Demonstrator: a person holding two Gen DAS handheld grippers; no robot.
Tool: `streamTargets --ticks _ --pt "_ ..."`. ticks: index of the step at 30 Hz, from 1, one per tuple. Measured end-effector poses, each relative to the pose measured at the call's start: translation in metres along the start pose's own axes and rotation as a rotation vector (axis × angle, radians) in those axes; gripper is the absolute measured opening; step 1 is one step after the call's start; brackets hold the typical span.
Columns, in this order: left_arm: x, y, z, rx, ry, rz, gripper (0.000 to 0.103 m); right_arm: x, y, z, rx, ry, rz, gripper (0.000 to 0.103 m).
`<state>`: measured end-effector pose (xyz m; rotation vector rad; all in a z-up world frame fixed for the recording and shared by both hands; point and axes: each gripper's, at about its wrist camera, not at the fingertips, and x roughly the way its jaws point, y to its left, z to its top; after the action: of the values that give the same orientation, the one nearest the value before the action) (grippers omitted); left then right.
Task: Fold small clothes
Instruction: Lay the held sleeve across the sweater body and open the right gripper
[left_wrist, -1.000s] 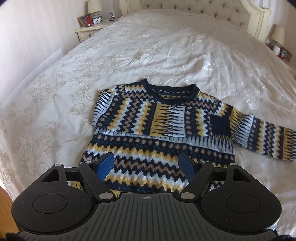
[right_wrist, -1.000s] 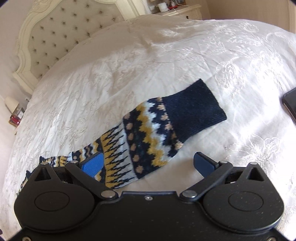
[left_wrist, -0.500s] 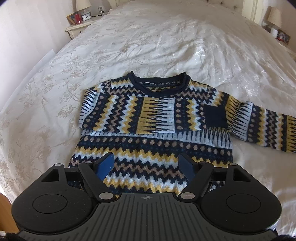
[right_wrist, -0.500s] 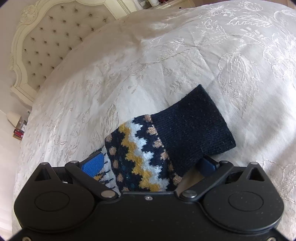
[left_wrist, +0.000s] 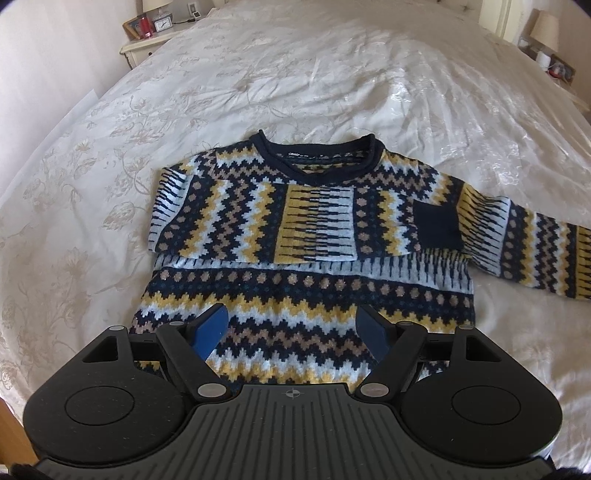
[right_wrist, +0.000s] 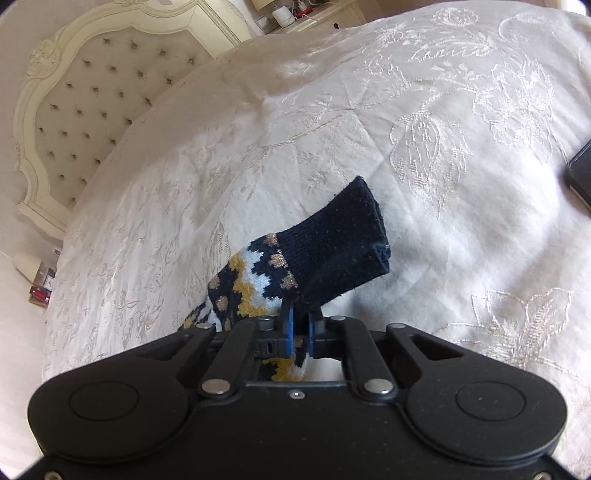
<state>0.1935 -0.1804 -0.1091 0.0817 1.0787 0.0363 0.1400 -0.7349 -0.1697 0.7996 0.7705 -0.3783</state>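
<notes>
Now the second sleeve fold is in hand. The sweater (left_wrist: 306, 236) is laid flat on the bed (left_wrist: 295, 81), neckline toward 12 o'clock in the left wrist view, with one sleeve already folded across the chest and the other sleeve (left_wrist: 532, 251) stretched out toward 3 o'clock. In the right wrist view the right gripper (right_wrist: 299, 325) is clenched on that sleeve just behind its navy cuff (right_wrist: 343, 243), which is lifted and bunched above the jaws. The left gripper (left_wrist: 291, 328) is released, its jaws wide apart, nothing between them, held above the sweater's lower body.

Judged from this, the next move calls for the pinched sleeve to be carried across the chest toward 9 o'clock and laid flat over the first fold, the grip being kept until the cuff is placed.

Compared with a second ago, the right gripper's jaws have just been closing, with the sleeve between them; the cuff then lay flat. The sweater is now seen nearer in the left view.
</notes>
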Motion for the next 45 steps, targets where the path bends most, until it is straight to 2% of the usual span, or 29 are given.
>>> streamTargets --ticks 7,15,21,26,31,36,40,42,43,44,45 --pt "0.019 0.039 -0.005 0.01 0.04 -0.042 0.074 -0.02 0.073 -0.011 -0.1 -0.032 0.034 0.015" --pt "0.038 0.101 -0.007 -0.019 0.069 -0.088 0.074 -0.022 0.207 -0.049 -0.244 -0.011 0.152 0.015" --pt "0.047 0.151 -0.004 -0.047 0.063 -0.08 0.074 0.009 0.312 -0.107 -0.346 0.056 0.291 0.015" --pt "0.052 0.188 -0.003 -0.068 0.055 -0.062 0.074 0.043 0.379 -0.166 -0.415 0.158 0.374 0.015" --pt "0.055 0.216 -0.003 -0.096 0.049 -0.042 0.074 0.077 0.422 -0.232 -0.501 0.269 0.383 0.015" --pt "0.057 0.237 -0.005 -0.127 0.048 -0.03 0.074 0.107 0.445 -0.287 -0.603 0.363 0.344 0.017" --pt "0.06 0.244 -0.006 -0.143 0.048 -0.04 0.074 0.109 0.457 -0.322 -0.699 0.405 0.346 0.025" --pt "0.062 0.244 -0.004 -0.144 0.042 -0.049 0.074 0.108 0.455 -0.326 -0.707 0.417 0.373 0.042" --pt "0.063 0.243 -0.003 -0.143 0.037 -0.056 0.074 0.106 0.453 -0.327 -0.708 0.421 0.385 0.056" --pt "0.063 0.241 -0.002 -0.142 0.032 -0.063 0.074 0.104 0.451 -0.327 -0.712 0.422 0.392 0.065" --pt "0.064 0.239 0.0 -0.14 0.026 -0.071 0.074 0.102 0.448 -0.326 -0.719 0.418 0.392 0.065"
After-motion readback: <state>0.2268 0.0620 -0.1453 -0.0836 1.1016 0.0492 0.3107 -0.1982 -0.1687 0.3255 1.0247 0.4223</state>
